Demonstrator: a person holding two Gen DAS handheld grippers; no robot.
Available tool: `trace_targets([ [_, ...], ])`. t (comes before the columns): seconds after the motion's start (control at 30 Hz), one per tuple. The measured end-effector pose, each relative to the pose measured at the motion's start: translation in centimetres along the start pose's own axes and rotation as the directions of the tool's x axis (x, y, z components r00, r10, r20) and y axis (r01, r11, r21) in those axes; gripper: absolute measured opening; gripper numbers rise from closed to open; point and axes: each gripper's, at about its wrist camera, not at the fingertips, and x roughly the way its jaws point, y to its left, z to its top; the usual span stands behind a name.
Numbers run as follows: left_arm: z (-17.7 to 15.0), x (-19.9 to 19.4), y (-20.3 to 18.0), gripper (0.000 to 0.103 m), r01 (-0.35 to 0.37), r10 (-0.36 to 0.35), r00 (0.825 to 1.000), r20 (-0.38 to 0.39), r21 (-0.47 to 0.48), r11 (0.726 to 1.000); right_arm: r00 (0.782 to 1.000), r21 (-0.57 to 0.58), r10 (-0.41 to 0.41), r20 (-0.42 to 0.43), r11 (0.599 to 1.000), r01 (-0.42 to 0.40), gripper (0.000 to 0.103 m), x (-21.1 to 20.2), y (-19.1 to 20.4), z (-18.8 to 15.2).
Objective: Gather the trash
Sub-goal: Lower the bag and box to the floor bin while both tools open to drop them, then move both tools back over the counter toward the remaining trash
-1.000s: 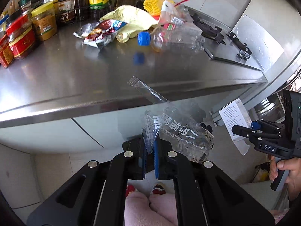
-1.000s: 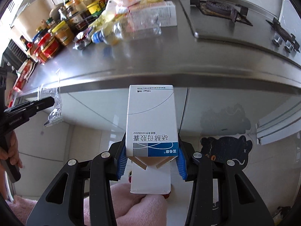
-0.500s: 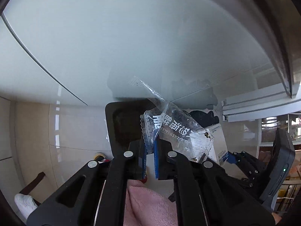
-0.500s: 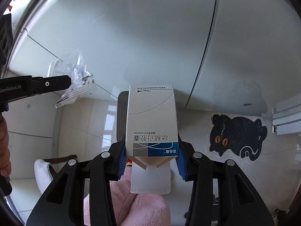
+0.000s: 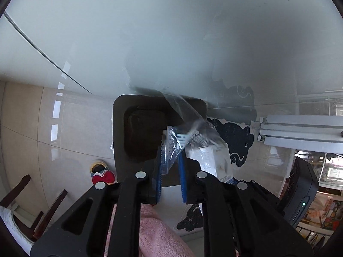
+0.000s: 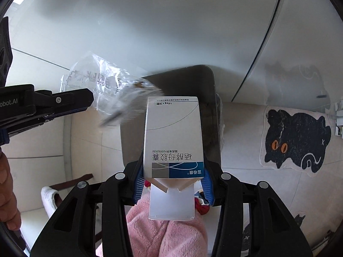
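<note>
A dark square trash bin (image 5: pixel 139 132) stands on the floor against the white cabinet, straight below both grippers; it also shows in the right wrist view (image 6: pixel 184 85). My left gripper (image 5: pixel 170 162) has its jaws parted, and the clear plastic wrapper (image 5: pixel 182 126) hangs blurred between and above the pads, over the bin. In the right wrist view the wrapper (image 6: pixel 103 85) is at the left gripper's tip. My right gripper (image 6: pixel 172 180) is shut on a white and blue medicine box (image 6: pixel 173 135), held over the bin's near edge.
A black cat-shaped mat (image 6: pixel 295 139) lies on the tiled floor right of the bin. A red and yellow slipper (image 5: pixel 101 171) and dark chair legs (image 5: pixel 32 203) are to the left. White cabinet doors (image 5: pixel 171 32) rise behind the bin.
Both grippers dropped from counter height to just above the bin. The left jaws have parted and the wrapper is slipping out, blurred. The right gripper still clamps the box.
</note>
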Motion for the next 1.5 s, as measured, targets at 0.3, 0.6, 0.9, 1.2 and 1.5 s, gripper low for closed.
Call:
trace_targets([
  [0.3,0.6,-3.2,-0.5,0.033,0.0,0.0,0.999,0.051,0.012,1.0,0.999,-0.016,-0.033,0.023,0.999,0.034,0.072,-1.4,0.8,0.6],
  [0.6,-0.5,-11.0,-1.3,0.058,-0.012,0.008,0.992,0.13,0.035,0.999,0.996,-0.015,-0.046,0.081,0.999,0.047,0.073,-9.2,1.2,1.0],
  [0.9,-3.3,-24.2,-3.9,0.087,-0.064,0.037,0.956,0.29,0.085,0.994,0.958,-0.068,0.005,0.286,0.998,0.015,0.09,-24.0,4.1,1.2],
  [1.2,-2.7,-34.5,-5.6,0.095,-0.092,0.016,0.888,0.46,0.142,0.986,0.858,-0.105,0.034,0.513,0.994,0.024,0.1,-36.1,6.4,3.8],
  [1.5,2.1,-39.3,-5.9,0.095,-0.099,-0.005,0.847,0.532,0.167,0.981,0.778,-0.07,0.012,0.628,0.997,0.041,0.1,-40.9,8.6,9.6],
])
